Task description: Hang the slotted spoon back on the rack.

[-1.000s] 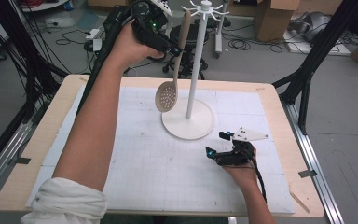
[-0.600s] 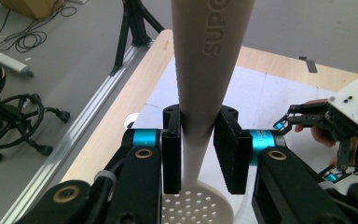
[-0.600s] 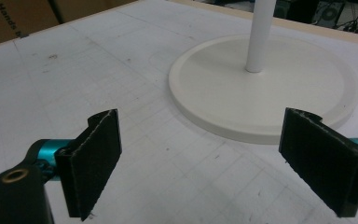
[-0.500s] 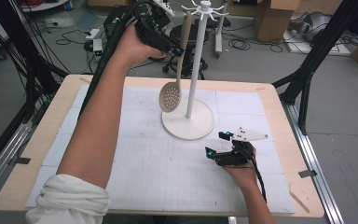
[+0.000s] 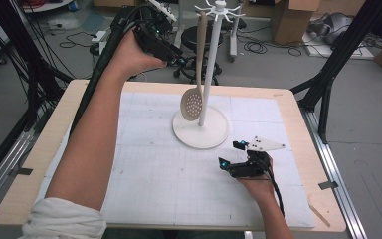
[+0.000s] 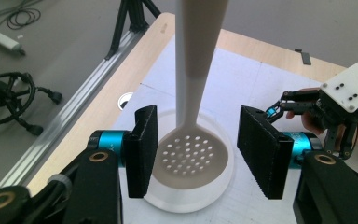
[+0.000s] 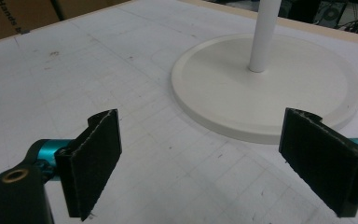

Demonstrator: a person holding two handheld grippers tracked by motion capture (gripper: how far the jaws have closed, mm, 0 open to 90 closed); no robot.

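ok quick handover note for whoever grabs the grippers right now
Left gripper: raised by the stand's top, jaws just opened, pads clear of the slotted spoon.
Right gripper: open, holding nothing, low over the mat near the stand base.
Spoon: looks to be hanging from a hook on the stand, bowl just above the base.
Done: spoon hung and let go, it seems.
Left: draw the left gripper back and check that the spoon stays on.
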